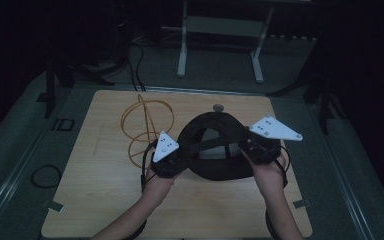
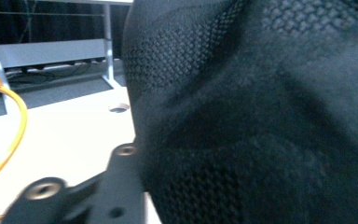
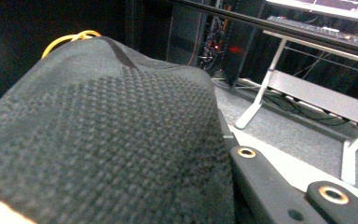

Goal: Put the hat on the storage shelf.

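**Two grippers at a black cap**

The left gripper (image 1: 172,159) meets the left edge of the cap (image 1: 215,147), and the right gripper (image 1: 255,149) meets its right edge. In each gripper view the cap's black mesh fabric lies against one black jaw and covers where the other would be, so I cannot tell how far either pair of jaws is spread or whether they pinch the fabric. The cap sits opening-up near the middle of the table (image 1: 105,195), between the two grippers. A yellow wire frame (image 1: 145,125) stands left of the cap, just beyond the left gripper.
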Demonstrator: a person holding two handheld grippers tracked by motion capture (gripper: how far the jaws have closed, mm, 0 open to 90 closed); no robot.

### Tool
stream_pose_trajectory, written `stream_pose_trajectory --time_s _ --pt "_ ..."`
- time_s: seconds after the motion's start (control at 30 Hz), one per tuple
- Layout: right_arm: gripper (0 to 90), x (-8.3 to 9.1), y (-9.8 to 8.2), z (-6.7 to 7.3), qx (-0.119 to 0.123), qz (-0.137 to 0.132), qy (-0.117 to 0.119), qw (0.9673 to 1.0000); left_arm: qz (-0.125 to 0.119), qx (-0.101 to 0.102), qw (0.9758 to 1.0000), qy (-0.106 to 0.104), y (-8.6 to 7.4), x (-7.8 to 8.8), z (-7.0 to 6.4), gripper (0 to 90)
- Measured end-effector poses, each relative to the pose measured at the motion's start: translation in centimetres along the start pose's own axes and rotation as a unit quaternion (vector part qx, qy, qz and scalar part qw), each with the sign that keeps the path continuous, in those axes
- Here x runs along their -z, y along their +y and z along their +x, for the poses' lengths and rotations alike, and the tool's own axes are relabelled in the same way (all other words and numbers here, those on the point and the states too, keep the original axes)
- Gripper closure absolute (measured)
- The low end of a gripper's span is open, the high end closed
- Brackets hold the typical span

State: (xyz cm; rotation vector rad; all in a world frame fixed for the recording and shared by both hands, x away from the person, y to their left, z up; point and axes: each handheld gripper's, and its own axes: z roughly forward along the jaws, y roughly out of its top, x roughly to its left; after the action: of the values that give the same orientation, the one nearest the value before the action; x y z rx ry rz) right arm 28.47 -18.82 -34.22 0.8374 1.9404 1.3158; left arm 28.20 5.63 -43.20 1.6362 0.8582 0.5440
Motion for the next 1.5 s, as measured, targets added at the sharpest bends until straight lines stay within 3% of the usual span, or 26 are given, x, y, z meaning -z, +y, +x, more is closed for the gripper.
stream_pose_trajectory --time_s 0.1,0.17,0.33,0.43,0.6,0.73,0.9,1.07,1.2,1.4,1.5 --pt "89.5 -0.1 -0.3 0.2 -0.001 0.002 0.003 1.0 -0.002 -0.002 0.9999 0.011 0.1 0.2 0.1 84.7" --pt "89.5 0.0 -0.5 0.3 0.0 0.002 0.008 1.0 -0.002 -0.005 0.9999 0.016 0.1 0.4 0.1 88.8" --pt "88.7 0.0 -1.1 0.3 -0.012 -0.002 0.012 0.9999 0.002 -0.027 0.9995 0.014 0.3 0.5 -0.4 90.0" --pt "82.5 0.2 -1.8 -0.1 -0.025 -0.012 0.021 0.9994 0.001 -0.033 0.9993 0.018 0.6 0.6 -0.6 90.0" --pt "75.0 0.3 -2.8 -0.2 -0.025 -0.014 0.018 0.9994 0.003 -0.033 0.9993 0.019 0.9 0.7 -0.6 90.0" --pt "57.4 0.2 -4.4 0.1 -0.031 -0.01 0.015 0.9994 -0.002 -0.042 0.9986 0.034 1.1 0.7 -0.7 90.0" --pt "50.1 0.2 -5.5 0.2 -0.033 -0.007 0.021 0.9992 -0.007 -0.043 0.9981 0.043 1.4 0.8 -0.8 90.0" --pt "35.1 0.9 -6.8 0.6 -0.036 -0.001 0.019 0.9992 -0.022 -0.033 0.9984 0.042 1.6 0.9 -0.9 90.0" --pt "28.1 1.7 -7.8 0.6 -0.047 -0.003 0.016 0.9988 -0.021 -0.04 0.998 0.044 1.7 0.8 -1.0 90.0" --pt "27.9 2.8 -9.5 0.6 -0.044 0.016 0.031 0.9984 -0.014 -0.045 0.9978 0.046 1.7 0.7 -1.1 90.0" --pt "28.2 3.4 -10.4 0.8 -0.041 0.027 0.05 0.9975 -0.011 -0.05 0.9976 0.046 1.7 0.6 -1.1 90.0"
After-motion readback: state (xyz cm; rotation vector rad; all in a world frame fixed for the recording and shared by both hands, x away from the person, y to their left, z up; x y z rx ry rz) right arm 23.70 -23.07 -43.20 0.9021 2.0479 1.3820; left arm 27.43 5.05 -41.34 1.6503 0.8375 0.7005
